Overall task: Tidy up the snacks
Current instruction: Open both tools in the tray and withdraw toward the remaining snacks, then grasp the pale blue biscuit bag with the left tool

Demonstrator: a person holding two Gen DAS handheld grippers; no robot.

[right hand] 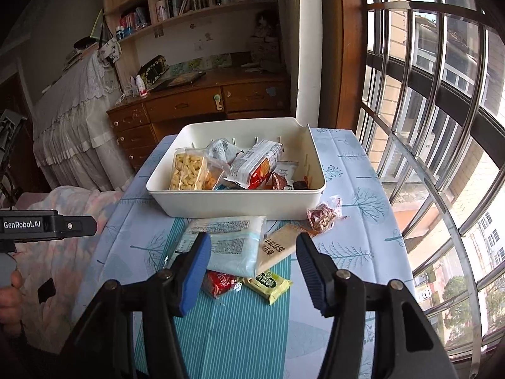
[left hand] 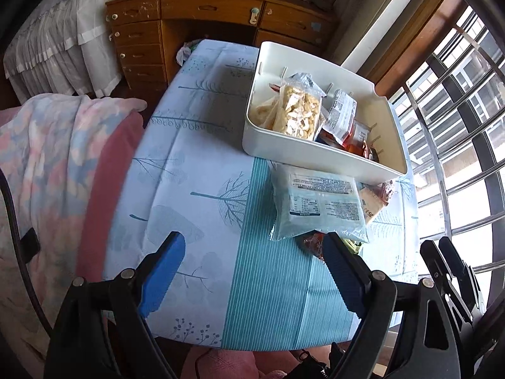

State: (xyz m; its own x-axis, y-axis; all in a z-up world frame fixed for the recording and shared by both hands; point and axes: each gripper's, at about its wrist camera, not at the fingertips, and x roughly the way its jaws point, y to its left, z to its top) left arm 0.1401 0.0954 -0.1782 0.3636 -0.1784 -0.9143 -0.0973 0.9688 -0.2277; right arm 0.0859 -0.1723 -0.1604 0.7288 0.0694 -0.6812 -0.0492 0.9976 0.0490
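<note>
Presently: white bin [right hand: 221, 202] at frame centre holds snack packets; pale blue packet [right hand: 227, 246], tan packet [right hand: 277, 249], red packet [right hand: 217, 284] and green packet [right hand: 268, 284] lie before it. Left gripper [left hand: 252, 271] and right gripper [right hand: 252, 271] gape, empty.

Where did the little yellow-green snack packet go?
In the right wrist view the yellow-green packet lies on the tablecloth near the front, right beside the red packet, not in the white bin.

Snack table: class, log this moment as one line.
left hand-held gripper: open, empty | right hand-held gripper: open, empty | white bin: partly filled | pale blue packet: on table
</note>
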